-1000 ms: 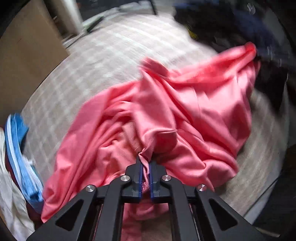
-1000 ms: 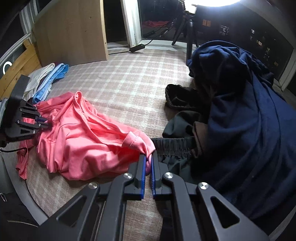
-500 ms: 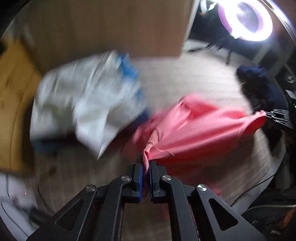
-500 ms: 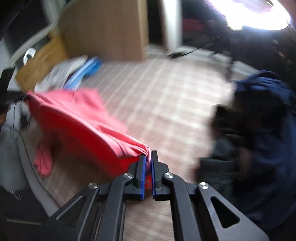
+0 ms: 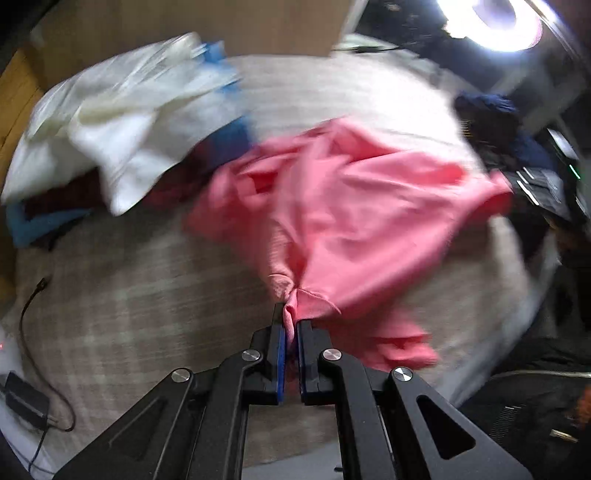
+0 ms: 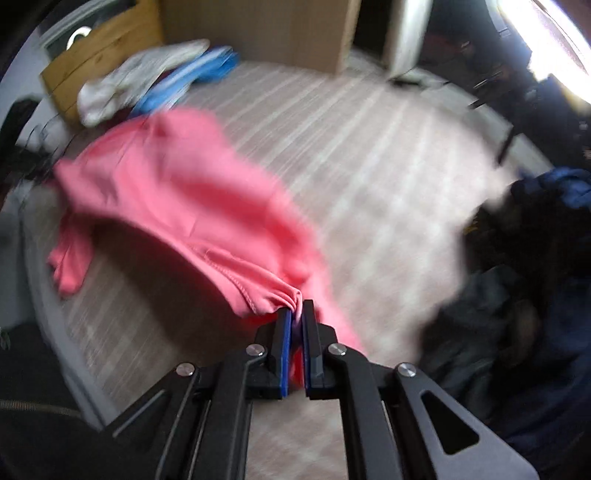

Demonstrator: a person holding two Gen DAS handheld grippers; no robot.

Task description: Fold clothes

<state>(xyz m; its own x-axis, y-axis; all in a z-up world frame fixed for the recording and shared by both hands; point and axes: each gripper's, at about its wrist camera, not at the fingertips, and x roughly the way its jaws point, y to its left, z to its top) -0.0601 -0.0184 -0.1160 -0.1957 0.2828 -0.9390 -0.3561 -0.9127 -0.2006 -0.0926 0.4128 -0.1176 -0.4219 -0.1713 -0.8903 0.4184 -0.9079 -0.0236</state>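
Observation:
A pink garment (image 5: 354,206) hangs stretched between both grippers above a checked bed cover (image 5: 140,288). My left gripper (image 5: 290,314) is shut on one bunched corner of it. My right gripper (image 6: 295,310) is shut on the opposite gathered edge of the pink garment (image 6: 177,192), which sags away to the left with a sleeve dangling near the bed's edge. In the left wrist view the far corner of the cloth reaches the other gripper (image 5: 535,184) at the right. Both views are blurred by motion.
A heap of white and blue clothes (image 5: 122,122) lies at the back left by a wooden board (image 6: 258,29). Dark navy clothes (image 6: 517,302) pile up on the right. A black cable and adapter (image 5: 29,391) lie at the bed's left edge. A ring light (image 5: 506,22) glares at top right.
Both grippers have lifted the pink garment off the cover and pulled it apart, so it now hangs spread between them. The left gripper swung towards the white and blue heap.

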